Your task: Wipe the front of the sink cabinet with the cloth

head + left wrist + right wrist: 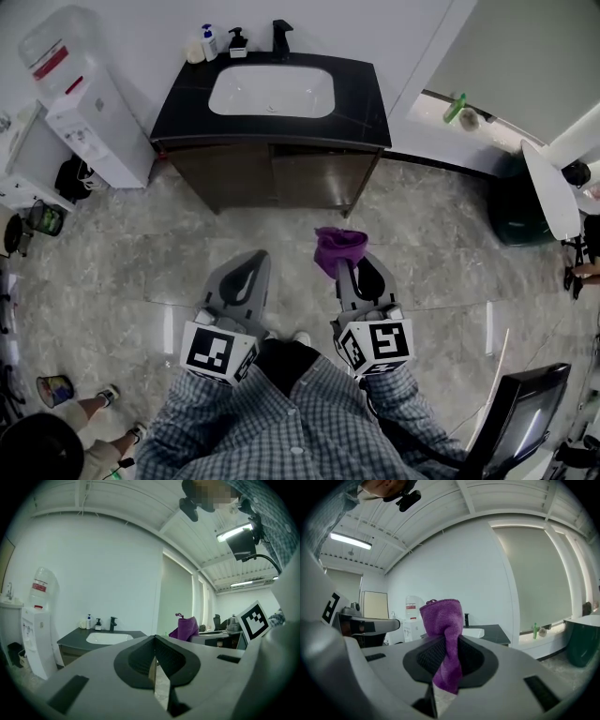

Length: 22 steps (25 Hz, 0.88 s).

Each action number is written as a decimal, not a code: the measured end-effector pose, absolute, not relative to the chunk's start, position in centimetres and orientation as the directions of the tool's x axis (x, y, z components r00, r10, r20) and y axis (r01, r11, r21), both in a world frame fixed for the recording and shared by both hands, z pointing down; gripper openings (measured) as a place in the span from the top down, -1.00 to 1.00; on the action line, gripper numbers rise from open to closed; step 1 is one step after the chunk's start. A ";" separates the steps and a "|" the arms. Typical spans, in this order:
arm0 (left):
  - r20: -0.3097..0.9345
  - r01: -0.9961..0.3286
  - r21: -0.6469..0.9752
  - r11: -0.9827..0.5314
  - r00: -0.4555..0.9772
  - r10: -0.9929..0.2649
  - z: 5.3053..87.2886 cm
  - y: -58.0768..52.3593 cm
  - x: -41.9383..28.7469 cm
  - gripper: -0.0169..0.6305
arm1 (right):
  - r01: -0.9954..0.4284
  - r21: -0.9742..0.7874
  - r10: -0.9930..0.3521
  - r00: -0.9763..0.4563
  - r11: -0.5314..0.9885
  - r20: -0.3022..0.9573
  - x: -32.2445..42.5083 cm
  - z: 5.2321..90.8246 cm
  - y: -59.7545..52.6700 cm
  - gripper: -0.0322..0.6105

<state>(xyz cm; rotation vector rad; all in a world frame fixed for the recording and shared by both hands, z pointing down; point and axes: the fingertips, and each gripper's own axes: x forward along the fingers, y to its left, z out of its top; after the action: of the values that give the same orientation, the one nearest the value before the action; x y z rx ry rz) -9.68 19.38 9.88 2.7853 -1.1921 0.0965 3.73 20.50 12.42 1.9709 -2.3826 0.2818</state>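
Note:
The sink cabinet (272,178) stands against the far wall, with dark wood doors under a black top and a white basin (271,91). A purple cloth (338,248) is bunched in my right gripper (349,264), which is shut on it; the cloth (443,634) sticks up between the jaws in the right gripper view. My left gripper (246,278) is shut and holds nothing. Both grippers hover over the floor, well short of the cabinet front. In the left gripper view the cabinet (79,649) lies ahead at left and the cloth (186,628) shows at right.
A white water dispenser (82,103) stands left of the cabinet. Bottles (208,42) and a black tap (280,37) sit at the back of the countertop. A dark green bin (521,212) is at right, a black chair (525,412) at lower right. A person's feet (103,398) show at lower left.

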 end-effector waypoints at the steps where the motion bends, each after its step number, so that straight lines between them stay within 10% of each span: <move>1: 0.099 -0.722 0.078 -0.687 0.692 -0.716 9.9 19.3 -9.6 0.91 | -0.978 -0.116 -0.971 -0.191 0.176 0.142 3.8 12.4 20.4 0.67; 22: 0.088 -0.721 0.072 -0.689 0.693 -0.715 9.5 18.1 -10.5 0.91 | -0.980 -0.127 -0.975 -0.170 0.152 0.145 3.2 12.4 20.0 0.67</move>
<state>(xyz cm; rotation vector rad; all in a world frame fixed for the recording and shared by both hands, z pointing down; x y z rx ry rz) -10.49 18.12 9.47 2.7971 -1.1899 0.0801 3.22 20.05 12.42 2.0048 -2.3626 0.2987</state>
